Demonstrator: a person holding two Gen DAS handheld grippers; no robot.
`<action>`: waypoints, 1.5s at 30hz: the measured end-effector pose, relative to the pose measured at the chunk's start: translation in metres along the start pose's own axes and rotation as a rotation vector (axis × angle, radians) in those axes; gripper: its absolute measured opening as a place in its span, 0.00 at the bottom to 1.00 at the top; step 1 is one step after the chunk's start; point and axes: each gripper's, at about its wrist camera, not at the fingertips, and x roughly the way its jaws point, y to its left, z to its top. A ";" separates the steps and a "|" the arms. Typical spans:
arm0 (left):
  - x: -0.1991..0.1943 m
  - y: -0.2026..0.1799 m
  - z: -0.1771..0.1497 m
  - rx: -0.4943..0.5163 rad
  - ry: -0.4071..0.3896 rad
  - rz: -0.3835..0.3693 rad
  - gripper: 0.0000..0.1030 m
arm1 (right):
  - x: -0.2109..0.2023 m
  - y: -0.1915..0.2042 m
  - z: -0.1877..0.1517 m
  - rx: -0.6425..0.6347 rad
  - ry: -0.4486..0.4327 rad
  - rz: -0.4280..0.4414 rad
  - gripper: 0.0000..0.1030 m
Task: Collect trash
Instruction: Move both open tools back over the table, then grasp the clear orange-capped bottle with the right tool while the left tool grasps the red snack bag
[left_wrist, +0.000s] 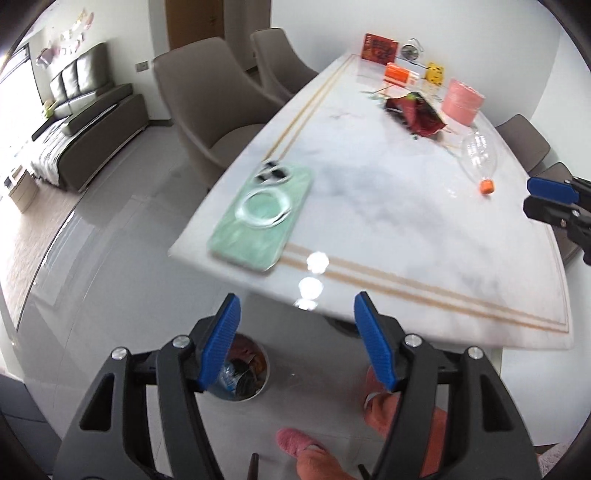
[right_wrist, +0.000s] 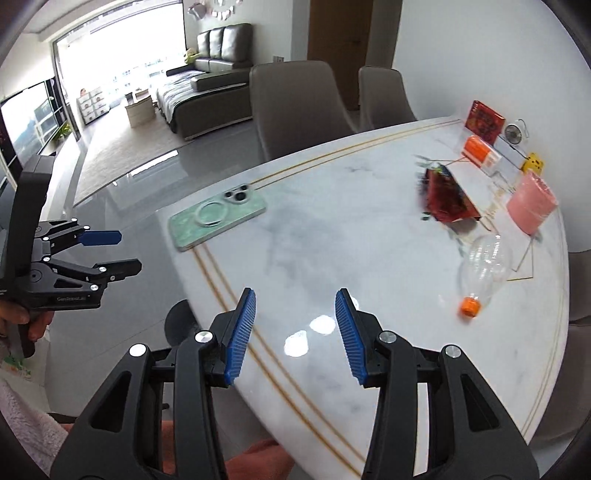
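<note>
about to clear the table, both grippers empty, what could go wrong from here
1. The bottle lies on its side on the glossy table; a nudge could roll it away.
2. The phone sits at the table's corner, beside the left gripper; a bump could knock it off.
3. The wrapper is close to the pink roll.

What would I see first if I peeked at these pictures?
A mint-green phone lies near the edge of the white marble table. Farther along, a clear bottle with an orange cap lies on its side beside a red crumpled wrapper. Both blue-padded grippers, left gripper and right gripper, are open and empty.
</note>
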 end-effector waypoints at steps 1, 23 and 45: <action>0.004 -0.013 0.010 0.005 -0.003 0.001 0.63 | -0.002 -0.014 0.002 0.001 -0.005 -0.007 0.42; 0.107 -0.202 0.163 0.065 -0.022 0.013 0.63 | 0.047 -0.276 0.045 -0.132 0.057 0.144 0.42; 0.245 -0.236 0.277 0.109 0.017 0.018 0.63 | 0.128 -0.318 0.065 -0.366 0.272 0.478 0.42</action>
